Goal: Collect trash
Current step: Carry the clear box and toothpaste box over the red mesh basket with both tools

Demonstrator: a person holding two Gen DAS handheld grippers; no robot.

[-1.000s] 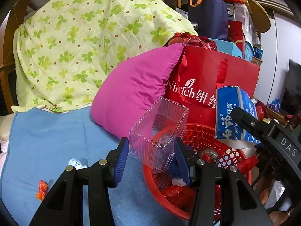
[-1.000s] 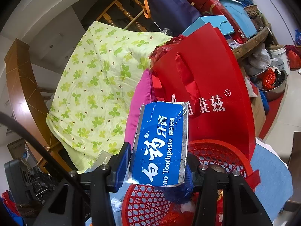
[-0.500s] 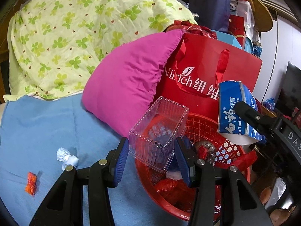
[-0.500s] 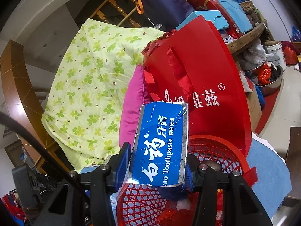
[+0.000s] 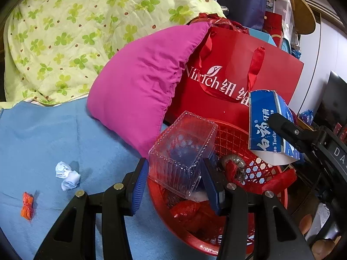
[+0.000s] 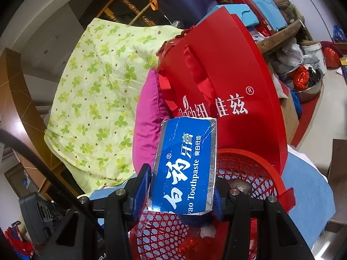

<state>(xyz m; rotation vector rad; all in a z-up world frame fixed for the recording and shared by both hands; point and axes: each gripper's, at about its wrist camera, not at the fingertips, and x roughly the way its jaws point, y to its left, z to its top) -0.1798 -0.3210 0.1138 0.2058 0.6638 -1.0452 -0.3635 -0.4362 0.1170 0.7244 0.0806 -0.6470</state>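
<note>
Toothpaste box (image 6: 186, 169) & clear tub (image 5: 183, 151) clamped btwn jaws.

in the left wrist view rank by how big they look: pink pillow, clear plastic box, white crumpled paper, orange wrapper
1. pink pillow
2. clear plastic box, though it sits close to the lens in the left claw, which inflates it
3. white crumpled paper
4. orange wrapper
</note>
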